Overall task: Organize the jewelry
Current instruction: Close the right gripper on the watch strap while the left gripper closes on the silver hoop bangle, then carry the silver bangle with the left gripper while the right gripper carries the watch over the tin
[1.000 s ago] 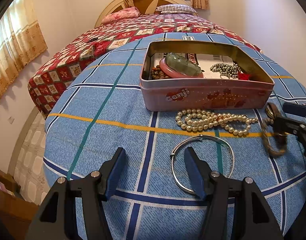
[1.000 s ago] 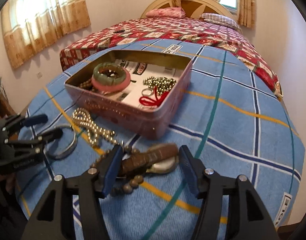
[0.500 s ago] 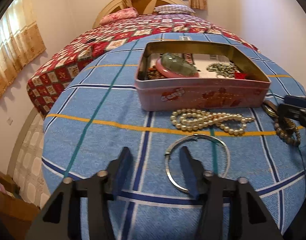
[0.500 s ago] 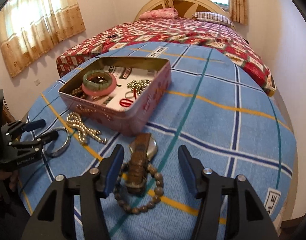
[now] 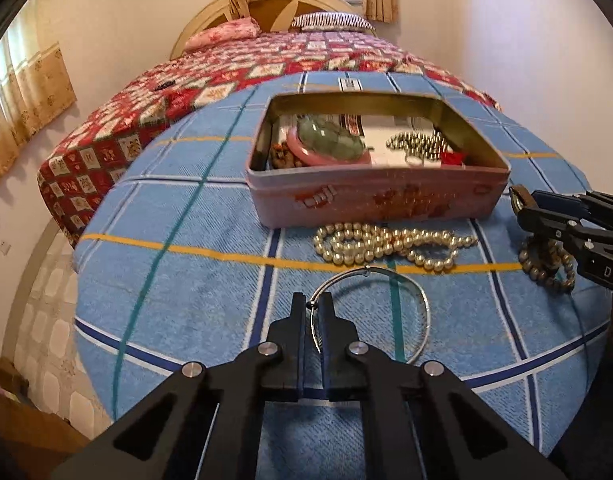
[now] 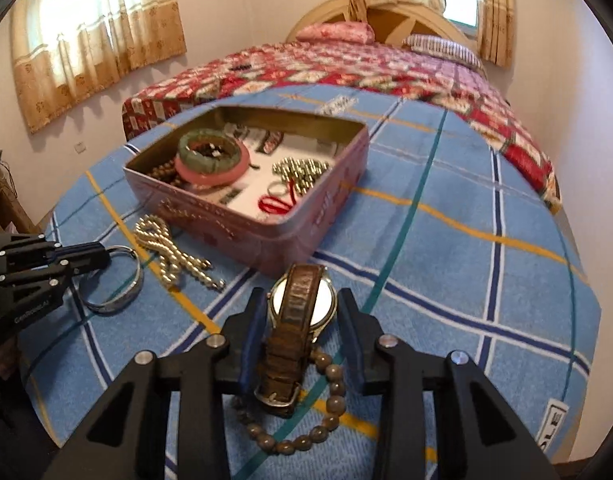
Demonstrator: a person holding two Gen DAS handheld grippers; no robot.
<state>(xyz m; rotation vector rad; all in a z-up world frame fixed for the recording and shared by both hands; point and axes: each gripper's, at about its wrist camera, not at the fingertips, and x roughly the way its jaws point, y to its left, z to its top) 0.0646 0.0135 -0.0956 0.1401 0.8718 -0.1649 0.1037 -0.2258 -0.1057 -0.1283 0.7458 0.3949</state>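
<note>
A thin silver bangle (image 5: 422, 312) lies on the blue checked cloth, and my left gripper (image 5: 312, 308) is shut on its near left rim. From the right wrist view that gripper (image 6: 102, 256) grips the bangle (image 6: 118, 304) at far left. My right gripper (image 6: 302, 312) is closing on a brown-strapped watch (image 6: 302, 300), its pads at the case's sides. A brown bead bracelet (image 6: 330, 396) lies under the watch strap. A pearl necklace (image 5: 386, 244) rests in front of the pink tin (image 5: 378, 204), which holds a green and a pink bangle, beads and a red item.
The cloth-covered round table drops off close behind both grippers and at the left. A bed with a red patchwork quilt (image 5: 226, 80) stands beyond the tin. Curtains (image 6: 98, 32) hang on the left wall. My right gripper (image 5: 524, 210) reaches in at the right edge of the left wrist view.
My left jaws have closed from wide open onto the bangle's rim. The right jaws have narrowed around the watch, which now lies between the pads instead of ahead of them.
</note>
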